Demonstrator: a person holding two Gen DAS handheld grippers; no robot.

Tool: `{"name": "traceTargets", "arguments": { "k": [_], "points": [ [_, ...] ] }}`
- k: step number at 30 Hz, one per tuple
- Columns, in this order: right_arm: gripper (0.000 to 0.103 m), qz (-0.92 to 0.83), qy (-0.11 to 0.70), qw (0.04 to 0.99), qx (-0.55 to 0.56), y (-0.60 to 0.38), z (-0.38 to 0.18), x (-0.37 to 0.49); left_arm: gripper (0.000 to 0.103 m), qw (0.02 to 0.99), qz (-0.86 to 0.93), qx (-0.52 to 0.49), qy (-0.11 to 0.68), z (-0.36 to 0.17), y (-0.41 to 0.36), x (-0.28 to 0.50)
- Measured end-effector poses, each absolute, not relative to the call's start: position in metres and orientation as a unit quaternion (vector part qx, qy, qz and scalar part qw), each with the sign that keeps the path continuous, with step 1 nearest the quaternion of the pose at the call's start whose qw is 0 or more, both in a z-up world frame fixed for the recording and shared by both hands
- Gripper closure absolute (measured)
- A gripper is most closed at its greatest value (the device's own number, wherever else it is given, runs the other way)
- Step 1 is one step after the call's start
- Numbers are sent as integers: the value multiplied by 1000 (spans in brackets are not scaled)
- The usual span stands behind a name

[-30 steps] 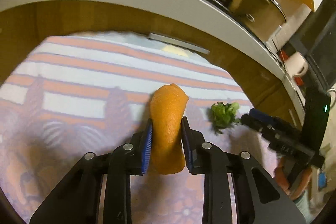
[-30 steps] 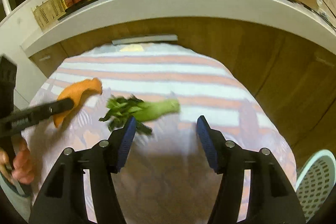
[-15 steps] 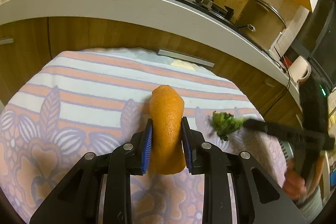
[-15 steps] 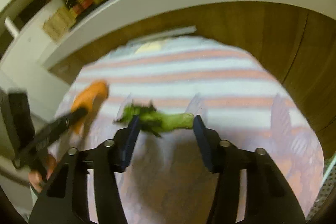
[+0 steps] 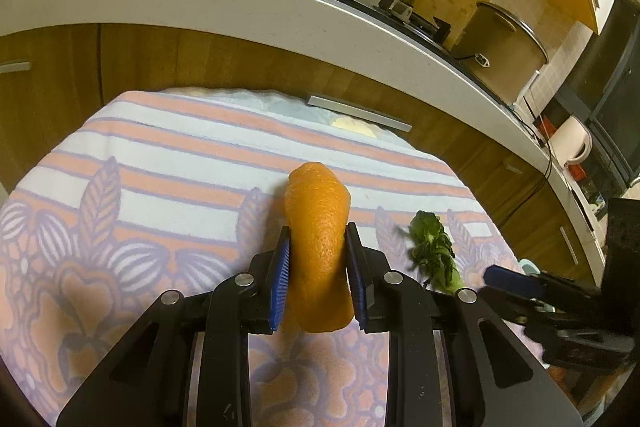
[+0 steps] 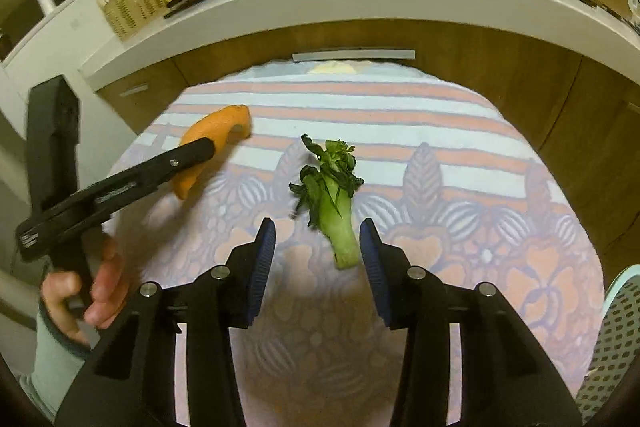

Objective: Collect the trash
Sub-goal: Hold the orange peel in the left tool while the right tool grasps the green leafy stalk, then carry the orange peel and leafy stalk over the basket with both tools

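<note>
Your left hand-held gripper point(image 5: 318, 281) clamps orange peel point(image 5: 318, 227), above patterned cloth point(image 5: 160, 163). Your right hand-held gripper point(image 6: 317, 254): jaws just narrowing, greens stalk point(image 6: 335, 211) between pads on cloth, not yet pinched.

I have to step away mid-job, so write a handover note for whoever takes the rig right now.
Left gripper: shut on the orange peel, held above the patterned cloth.
Right gripper: jaws have just been closing, still open; the green vegetable stalk lies on the cloth with its stem end between the pads, not gripped.
Done: peel picked up.
Left: grip the stalk, then drop both pieces, probably into the perforated basket at the right edge.
</note>
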State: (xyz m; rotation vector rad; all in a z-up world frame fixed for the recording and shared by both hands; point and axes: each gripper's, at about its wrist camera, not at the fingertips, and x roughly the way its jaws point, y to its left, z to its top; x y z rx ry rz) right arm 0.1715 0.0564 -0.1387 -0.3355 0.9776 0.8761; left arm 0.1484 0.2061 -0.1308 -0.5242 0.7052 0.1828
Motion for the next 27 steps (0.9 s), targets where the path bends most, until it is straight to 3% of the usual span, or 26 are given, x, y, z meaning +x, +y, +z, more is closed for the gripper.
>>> {"name": "traceTargets", "arguments": {
  "k": [7,8,10,11,27],
  "points": [
    [62,365,438,798,-196,82,-158,174,79,901,89,-253,341,-130,206,150],
    [65,362,436,798,-204,85,-160,173,79,901,90,-253,341,-130,206,149],
    [82,362,433,798,-212,87,-160,170,79,902,92,-250,340,-129,205,149],
    [85,365,429,798,-212,85,-157,168,79,903,93,-246,339,-128,203,149],
    [86,338,384,854,-98,-34,-70,170,80,933,-17,-191,305,-63,114,147]
  ]
}}
